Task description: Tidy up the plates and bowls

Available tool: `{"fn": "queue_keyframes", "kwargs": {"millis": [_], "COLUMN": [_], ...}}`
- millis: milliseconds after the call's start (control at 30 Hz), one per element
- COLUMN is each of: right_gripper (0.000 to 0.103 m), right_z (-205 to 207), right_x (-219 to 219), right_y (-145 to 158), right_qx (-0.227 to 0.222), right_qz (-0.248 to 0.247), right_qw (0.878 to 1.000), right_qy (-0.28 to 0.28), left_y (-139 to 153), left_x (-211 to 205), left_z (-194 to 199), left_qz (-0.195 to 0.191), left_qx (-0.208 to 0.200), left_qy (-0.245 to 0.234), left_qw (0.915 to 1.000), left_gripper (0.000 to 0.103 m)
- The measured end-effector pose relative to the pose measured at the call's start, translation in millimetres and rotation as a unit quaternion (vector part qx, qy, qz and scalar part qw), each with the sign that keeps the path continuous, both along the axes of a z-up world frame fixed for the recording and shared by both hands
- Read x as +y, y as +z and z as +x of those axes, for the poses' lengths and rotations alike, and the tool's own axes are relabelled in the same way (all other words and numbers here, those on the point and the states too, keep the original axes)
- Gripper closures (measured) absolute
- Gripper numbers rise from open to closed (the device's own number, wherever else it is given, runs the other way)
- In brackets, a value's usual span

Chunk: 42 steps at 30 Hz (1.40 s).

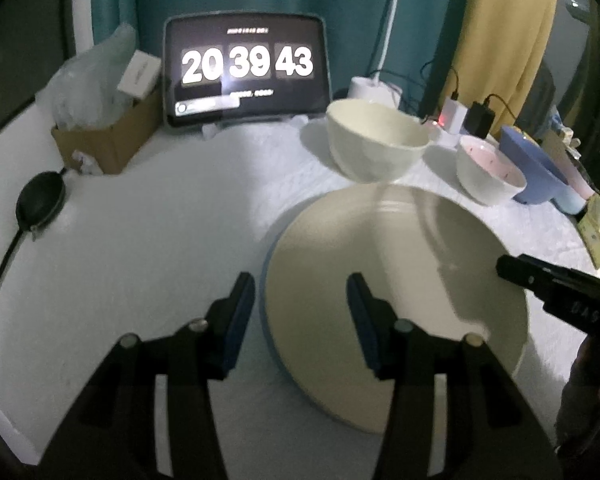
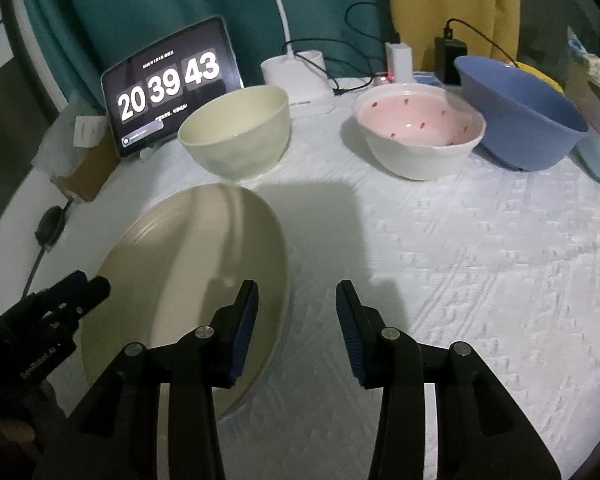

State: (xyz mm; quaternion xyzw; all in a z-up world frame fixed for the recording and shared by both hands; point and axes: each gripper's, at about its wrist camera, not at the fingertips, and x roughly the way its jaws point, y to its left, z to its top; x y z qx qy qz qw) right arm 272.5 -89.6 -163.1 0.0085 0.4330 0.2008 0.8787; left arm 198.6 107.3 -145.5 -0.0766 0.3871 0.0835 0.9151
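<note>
A large cream plate (image 1: 396,300) lies on the white cloth; a blue rim of something beneath shows at its left edge. It also shows in the right wrist view (image 2: 188,272). My left gripper (image 1: 302,292) is open and empty, its jaws straddling the plate's left rim. My right gripper (image 2: 297,300) is open and empty, over the plate's right rim. Behind stand a cream bowl (image 2: 236,134), a white bowl with pink inside (image 2: 420,132) and a blue bowl (image 2: 520,116). The right gripper's tip shows in the left view (image 1: 556,284).
A tablet clock (image 1: 246,72) stands at the back. A cardboard box (image 1: 104,136) with plastic is at the back left. A black puck with cable (image 1: 40,200) lies at left. A white lamp base (image 2: 296,76), chargers and cables (image 2: 452,56) are behind the bowls.
</note>
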Motion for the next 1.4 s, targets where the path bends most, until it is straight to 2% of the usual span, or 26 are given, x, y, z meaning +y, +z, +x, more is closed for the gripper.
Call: {"fn": "queue_keyframes", "kwargs": {"millis": [667,1400], "right_gripper": [0.060,0.060], "right_z": [-18,-10], "right_x": [-76,-180], "right_y": [23,40], "right_qx": [-0.036,-0.063], "right_qz": [0.025,0.034], "right_qw": [0.998,0.991], "right_qy": [-0.041,-0.115], "left_y": [34,53], "left_x": [-78,-175], "left_z": [-4,36], "left_qz": [0.027,0.039], "left_qx": [-0.034,-0.050], "left_qy": [-0.061,-0.144], "left_qw": [0.9972,0.9876], "left_gripper": [0.053,0.053]}}
